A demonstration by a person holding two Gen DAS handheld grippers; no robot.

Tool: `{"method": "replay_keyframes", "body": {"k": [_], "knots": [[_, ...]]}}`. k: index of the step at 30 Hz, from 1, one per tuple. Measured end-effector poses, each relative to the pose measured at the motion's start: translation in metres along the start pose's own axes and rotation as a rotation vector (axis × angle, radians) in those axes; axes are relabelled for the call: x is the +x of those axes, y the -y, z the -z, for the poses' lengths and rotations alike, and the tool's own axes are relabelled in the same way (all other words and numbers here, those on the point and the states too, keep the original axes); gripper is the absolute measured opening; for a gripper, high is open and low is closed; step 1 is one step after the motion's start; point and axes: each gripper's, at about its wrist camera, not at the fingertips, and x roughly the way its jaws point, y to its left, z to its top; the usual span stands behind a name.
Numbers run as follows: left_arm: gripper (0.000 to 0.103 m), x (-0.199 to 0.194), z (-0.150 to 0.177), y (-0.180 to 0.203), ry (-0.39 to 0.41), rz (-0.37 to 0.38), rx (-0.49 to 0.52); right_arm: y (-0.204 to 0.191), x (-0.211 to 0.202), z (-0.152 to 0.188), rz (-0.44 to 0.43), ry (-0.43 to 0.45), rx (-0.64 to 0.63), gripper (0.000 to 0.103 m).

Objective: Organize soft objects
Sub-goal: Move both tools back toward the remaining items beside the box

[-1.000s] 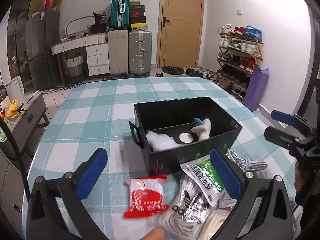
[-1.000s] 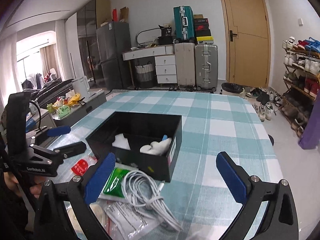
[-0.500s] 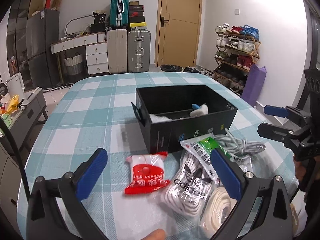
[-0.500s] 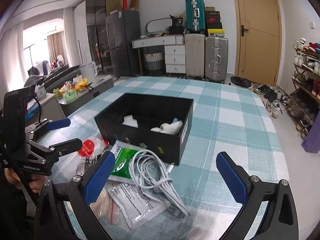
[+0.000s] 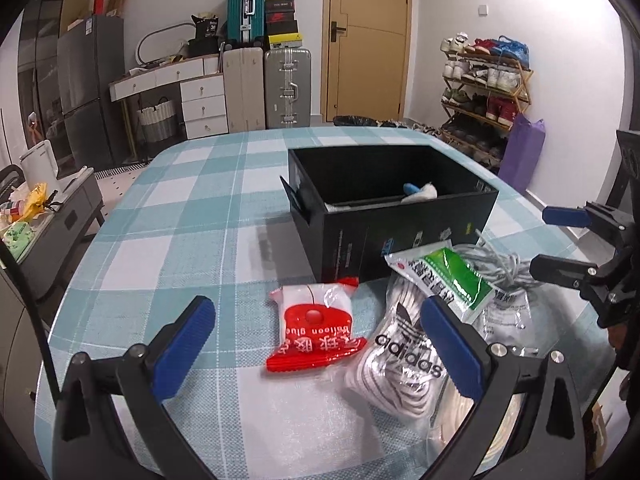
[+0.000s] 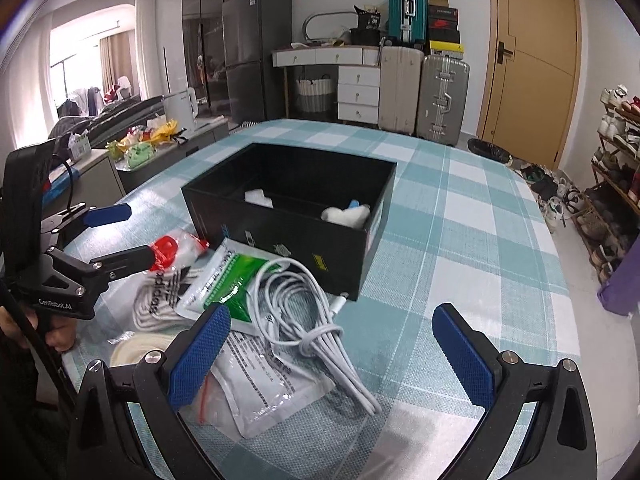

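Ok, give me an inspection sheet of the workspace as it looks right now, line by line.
Surface: teal checked tablecloth, flat.
Job's things: black box open, white soft items inside; red balloon glue packet, bagged adidas laces, green-labelled packet beside it.
Clutter: clear printed bag under cable.
Grippers: left tool open, empty; right tool open, empty.
Cables: white bundled cable by box.
Surroundings: suitcases, shoe rack, door.
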Motion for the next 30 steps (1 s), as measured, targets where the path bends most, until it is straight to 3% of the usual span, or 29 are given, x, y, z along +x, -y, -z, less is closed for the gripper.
{"method": "replay_keyframes", "body": {"k": [18, 30], "knots": [[0.103, 0.005, 0.001, -0.003, -0.017, 0.031, -0.008, 0.015, 0.027, 0.016, 0.062, -0.12, -0.001, 0.103], [0.103, 0.005, 0.001, -0.003, -0.019, 0.033, -0.011, 0.012, 0.035, 0.015, 0.049, -0.129, 0.011, 0.102]]}}
